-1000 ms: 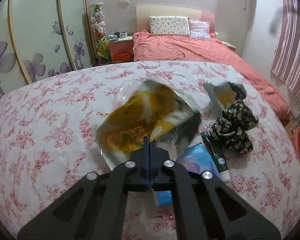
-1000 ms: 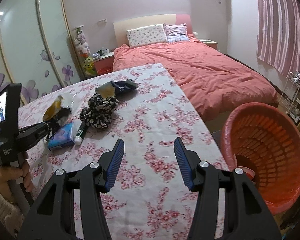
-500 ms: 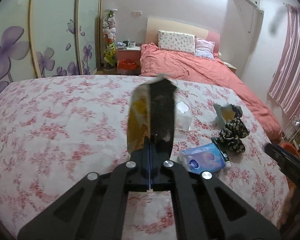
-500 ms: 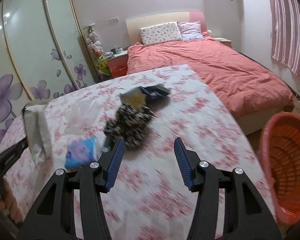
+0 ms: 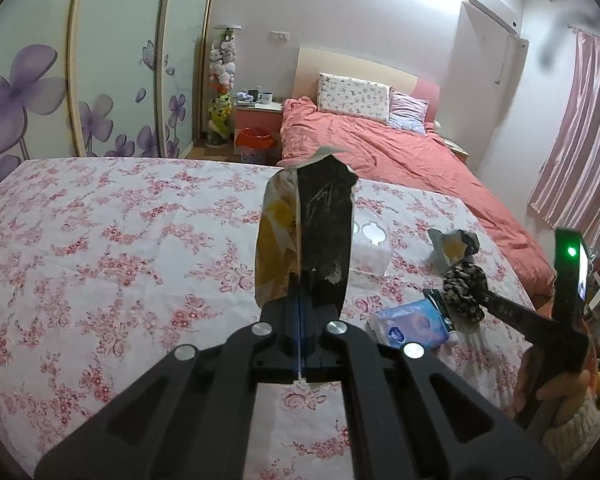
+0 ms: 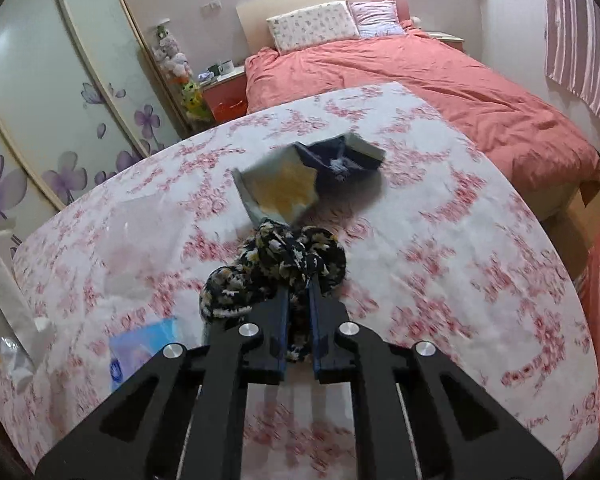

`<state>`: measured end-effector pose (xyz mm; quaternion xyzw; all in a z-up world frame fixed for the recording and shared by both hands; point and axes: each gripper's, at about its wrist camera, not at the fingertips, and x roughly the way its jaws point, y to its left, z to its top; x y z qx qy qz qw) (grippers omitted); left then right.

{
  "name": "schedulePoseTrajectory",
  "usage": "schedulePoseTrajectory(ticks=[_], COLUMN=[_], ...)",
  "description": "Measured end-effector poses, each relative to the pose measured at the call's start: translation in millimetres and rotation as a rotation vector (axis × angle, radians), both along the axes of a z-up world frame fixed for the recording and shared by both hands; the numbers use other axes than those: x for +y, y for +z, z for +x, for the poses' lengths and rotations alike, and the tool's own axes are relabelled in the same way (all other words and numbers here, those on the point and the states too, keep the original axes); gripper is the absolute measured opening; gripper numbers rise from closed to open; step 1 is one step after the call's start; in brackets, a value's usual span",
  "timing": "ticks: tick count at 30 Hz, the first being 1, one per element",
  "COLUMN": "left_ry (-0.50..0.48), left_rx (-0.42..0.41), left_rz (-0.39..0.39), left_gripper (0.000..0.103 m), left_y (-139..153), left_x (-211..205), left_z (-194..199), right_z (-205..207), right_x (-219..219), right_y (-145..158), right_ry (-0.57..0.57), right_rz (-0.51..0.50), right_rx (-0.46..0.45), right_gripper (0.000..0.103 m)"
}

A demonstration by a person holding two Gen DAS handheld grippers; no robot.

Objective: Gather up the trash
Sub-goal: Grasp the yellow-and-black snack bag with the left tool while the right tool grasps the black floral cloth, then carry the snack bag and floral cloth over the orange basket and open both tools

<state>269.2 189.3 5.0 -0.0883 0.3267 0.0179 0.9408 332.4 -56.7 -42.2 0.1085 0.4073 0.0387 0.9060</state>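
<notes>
Two grippers clamped, left gripper (image 5: pixel 300 304) on wrapper (image 5: pixel 306 232), right gripper (image 6: pixel 299 300) on floral cloth (image 6: pixel 276 268)

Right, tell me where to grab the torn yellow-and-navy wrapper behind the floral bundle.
Probably the puckered navy end of the wrapper: it stands up off the tablecloth, while the yellow part lies flatter. Come from above on the right, clear of the floral bundle.

No text, brand or number could be read anywhere. The blue packet (image 5: pixel 410 322) bore a logo, but it was too small and blurred to make out.
</notes>
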Motion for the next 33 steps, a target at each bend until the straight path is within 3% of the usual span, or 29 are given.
schedulePoseTrajectory(ticks=[8,18,33], left_ry=[-0.047,-0.173,-0.438], left_rx=[-0.002,-0.028,-0.056], left_rz=[-0.016,-0.034,-0.109], left_gripper=[0.001,0.001,0.001], left_y=[2.8,17.8,37.9], left_x=[-21.6,-75.9,-194.4], left_z=[-6.7,-23.7,-41.6], right_z=[-49.7,-112.5,-164.0], right_x=[-37.6,-88.3,-149.5], right_y=[33.3,73.4,90.3], right_ry=[-0.052,-0.167,-0.385], right_rz=[0.001,-0.008,-0.137], right_rx=[-0.125,-0.266,-0.409], right_gripper=[0.006,0.006,0.006])
